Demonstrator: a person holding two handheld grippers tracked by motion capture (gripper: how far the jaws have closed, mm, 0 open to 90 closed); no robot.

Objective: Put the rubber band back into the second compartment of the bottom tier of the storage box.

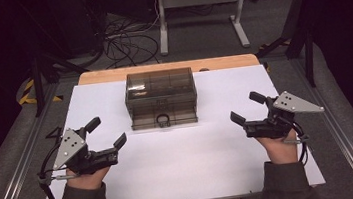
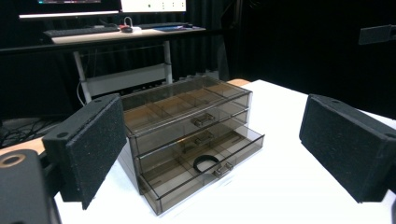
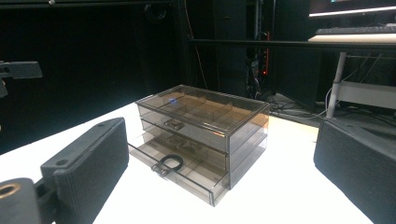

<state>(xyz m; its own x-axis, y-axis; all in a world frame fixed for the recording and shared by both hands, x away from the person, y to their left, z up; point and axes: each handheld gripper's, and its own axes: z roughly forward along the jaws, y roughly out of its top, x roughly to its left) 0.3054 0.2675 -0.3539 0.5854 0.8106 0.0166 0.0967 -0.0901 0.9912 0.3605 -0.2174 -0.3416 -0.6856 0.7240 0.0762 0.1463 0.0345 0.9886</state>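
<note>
Your left gripper (image 1: 109, 133) and right gripper (image 1: 247, 107) both rest with jaws spread wide and nothing between them, one near the left edge of the white tabletop (image 1: 182, 169) and one near the right. The smoked plastic drawer box (image 1: 161, 97) sits well apart from both, centred toward the far edge. Its bottom drawer (image 2: 201, 170) stands pulled out a little, with a black ring (image 2: 206, 162) lying inside near the front handle (image 2: 223, 169).

Expect the box to be light, stiff and slick, so it may slide across the tabletop if you tug a drawer without bracing it. Brace the box's side or top with one gripper and pinch the small handle with the other. The thin walls could probably crack, so squeeze gently. The ring looks small and light; pinch it across its band.
</note>
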